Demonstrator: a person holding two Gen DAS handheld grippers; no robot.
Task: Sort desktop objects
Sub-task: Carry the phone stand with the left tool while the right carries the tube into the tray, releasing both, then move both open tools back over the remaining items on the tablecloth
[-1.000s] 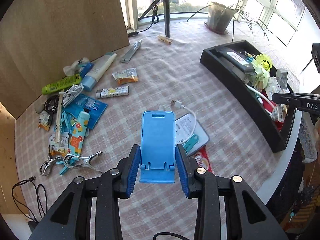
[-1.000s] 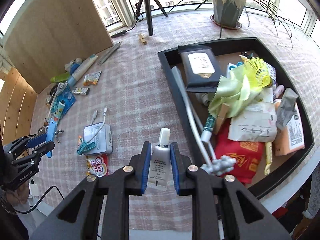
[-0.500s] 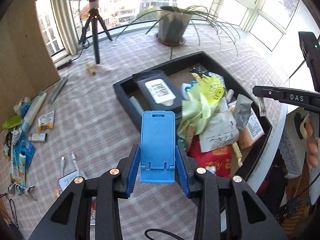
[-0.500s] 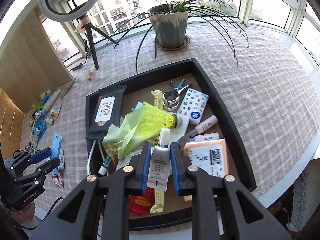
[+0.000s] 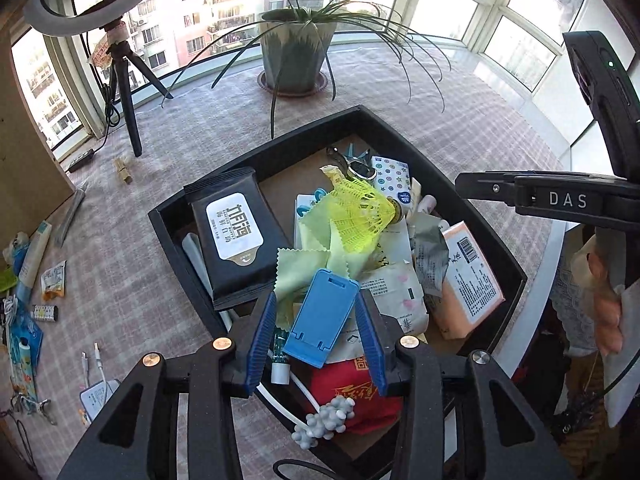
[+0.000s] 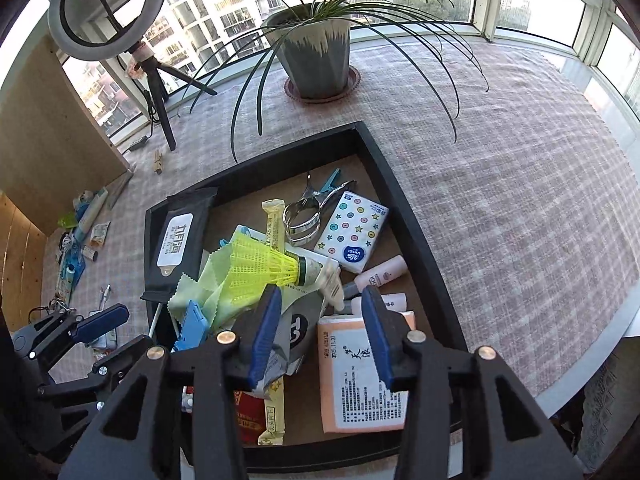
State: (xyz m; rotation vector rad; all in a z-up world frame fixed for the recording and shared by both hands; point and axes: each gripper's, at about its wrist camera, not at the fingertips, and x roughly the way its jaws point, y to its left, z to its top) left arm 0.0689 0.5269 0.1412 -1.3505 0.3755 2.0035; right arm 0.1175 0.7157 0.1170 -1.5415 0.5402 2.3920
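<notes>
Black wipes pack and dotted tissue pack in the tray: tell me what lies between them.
In the right wrist view, the yellow shuttlecock, a long yellow sachet and a metal clip lie between the black wipes pack and the dotted tissue pack.

The letters "DAS" stand in pale capitals on the black side of the right gripper (image 5: pixel 568 199), seen from the left wrist. The tissue pack (image 6: pixel 352 237) with dots and stars carries a blue oval logo reading "Vinda". The orange packet (image 6: pixel 362 376) bears the date "2025.11.27" above printed Chinese lines and, in the left view, a barcode. The black wipes pack (image 5: pixel 236 236) has a white label with large Chinese characters; its small print is too fine to read.
</notes>
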